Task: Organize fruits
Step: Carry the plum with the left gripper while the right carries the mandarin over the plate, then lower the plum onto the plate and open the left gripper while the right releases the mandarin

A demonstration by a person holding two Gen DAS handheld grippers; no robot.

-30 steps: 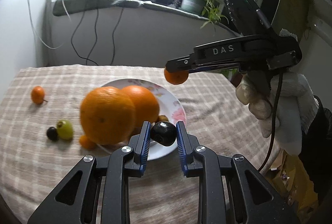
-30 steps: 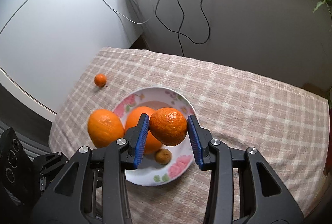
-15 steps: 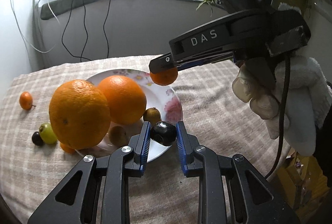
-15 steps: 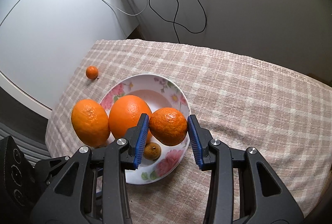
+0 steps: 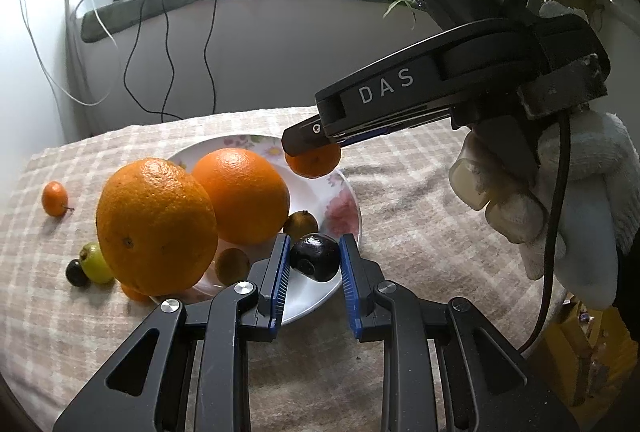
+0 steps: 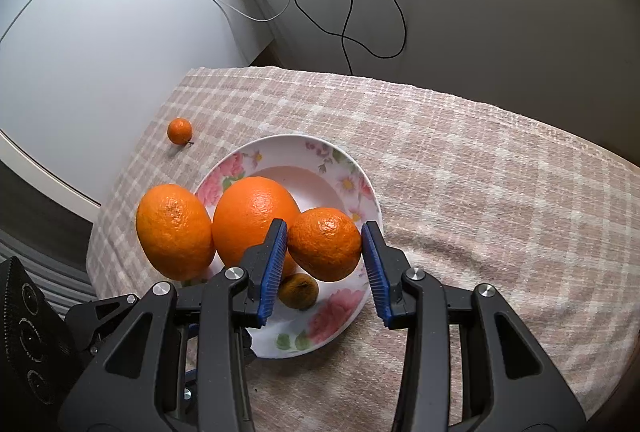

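Over the plate (image 6: 362,187) we've sunk lower: right tongs (image 6: 325,246) clamp the tangerine (image 6: 325,244), left tongs (image 5: 315,259) the dark fruit (image 5: 315,256), six o'clock rim, ready to drop.

Left hand-held gripper (image 5: 313,264): matte black frame, 2 fingers with ribbed blue pads (image 5: 281,274), 4 round silver screws across the linkage, triangular cutouts in the outer arms. Right hand-held gripper (image 6: 325,248): same black build, blue pads, 4 silver screws (seen side-on in the left view it carries white "DAS" lettering). A black box with 2 green lights sits on top of it, and a black cable hangs from the rear. Right hand (image 5: 560,199) wears a white knit glove with a dark sleeve at the wrist.
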